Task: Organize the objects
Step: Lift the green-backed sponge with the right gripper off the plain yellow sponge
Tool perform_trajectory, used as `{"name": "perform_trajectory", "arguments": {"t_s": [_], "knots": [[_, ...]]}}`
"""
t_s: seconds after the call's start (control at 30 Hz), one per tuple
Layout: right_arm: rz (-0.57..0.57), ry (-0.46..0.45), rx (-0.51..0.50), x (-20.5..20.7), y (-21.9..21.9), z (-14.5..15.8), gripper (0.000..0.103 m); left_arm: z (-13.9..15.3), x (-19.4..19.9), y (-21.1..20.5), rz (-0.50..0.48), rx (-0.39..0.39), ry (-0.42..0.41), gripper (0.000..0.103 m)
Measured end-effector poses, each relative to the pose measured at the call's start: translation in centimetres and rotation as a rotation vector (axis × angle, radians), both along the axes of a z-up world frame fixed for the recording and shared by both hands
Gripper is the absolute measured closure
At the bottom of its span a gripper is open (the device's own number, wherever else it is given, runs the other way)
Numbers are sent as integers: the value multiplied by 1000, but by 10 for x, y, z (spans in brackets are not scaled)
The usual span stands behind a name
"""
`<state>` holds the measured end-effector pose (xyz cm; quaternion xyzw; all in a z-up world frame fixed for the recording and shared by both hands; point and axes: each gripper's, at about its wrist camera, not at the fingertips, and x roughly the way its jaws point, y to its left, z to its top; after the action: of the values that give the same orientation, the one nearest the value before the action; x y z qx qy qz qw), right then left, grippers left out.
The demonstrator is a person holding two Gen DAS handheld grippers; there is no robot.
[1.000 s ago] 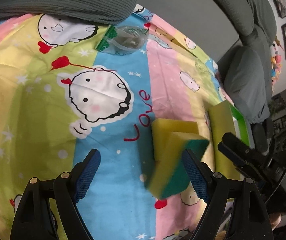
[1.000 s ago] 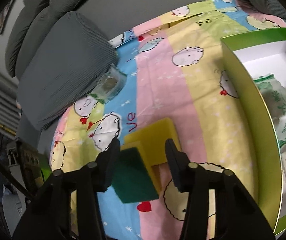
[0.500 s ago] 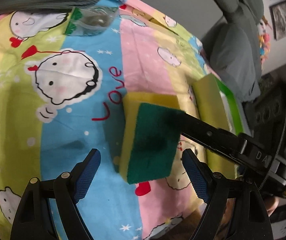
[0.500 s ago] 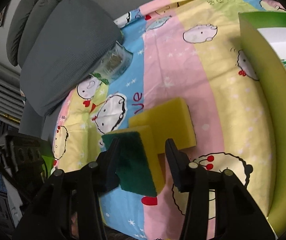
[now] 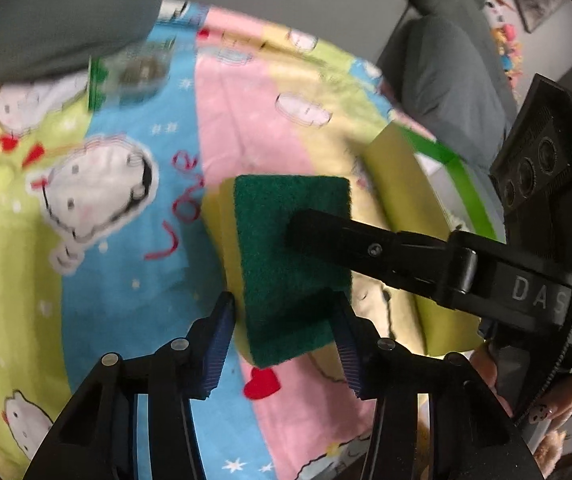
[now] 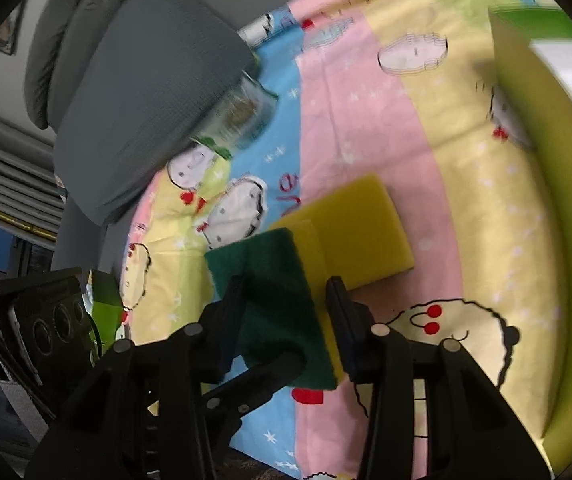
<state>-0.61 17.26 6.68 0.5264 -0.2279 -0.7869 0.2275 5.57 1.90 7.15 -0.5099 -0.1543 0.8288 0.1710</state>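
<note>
Your right gripper (image 6: pixel 286 300) clamps the sponge (image 5: pixel 290 256) mid-frame above the sheet (image 5: pixel 125 280), presenting it so your left gripper (image 5: pixel 281 340), whose fingers have just been closing, pinches its lower edges. A 2nd sponge (image 6: pixel 362 232) lies behind; the box (image 6: pixel 546 160) waits at right.

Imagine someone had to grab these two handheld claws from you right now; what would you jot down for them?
Right gripper: clamped across the green-and-yellow sponge, held above the cartoon bedsheet.
Left gripper: its jaws have just been closing around the same sponge's lower end; they look about touching its sides, firm grip unconfirmed.
Second sponge, all yellow from here, lies on the sheet just behind the held one.
Green box sits to the right, some packets already inside.
Clear bag waits by the grey cushion.
Left to do: box both sponges, probably the bag as well.
</note>
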Motion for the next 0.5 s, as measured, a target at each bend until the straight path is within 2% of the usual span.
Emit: {"name": "perform_trajectory", "arguments": {"t_s": [0.2,0.5], "knots": [[-42,128,-15,17,14,35,62,35,14,14,-15,-21,186,54],[-158,242,-12,37,53,65,62,59,18,50,-70,0,343,54]]}}
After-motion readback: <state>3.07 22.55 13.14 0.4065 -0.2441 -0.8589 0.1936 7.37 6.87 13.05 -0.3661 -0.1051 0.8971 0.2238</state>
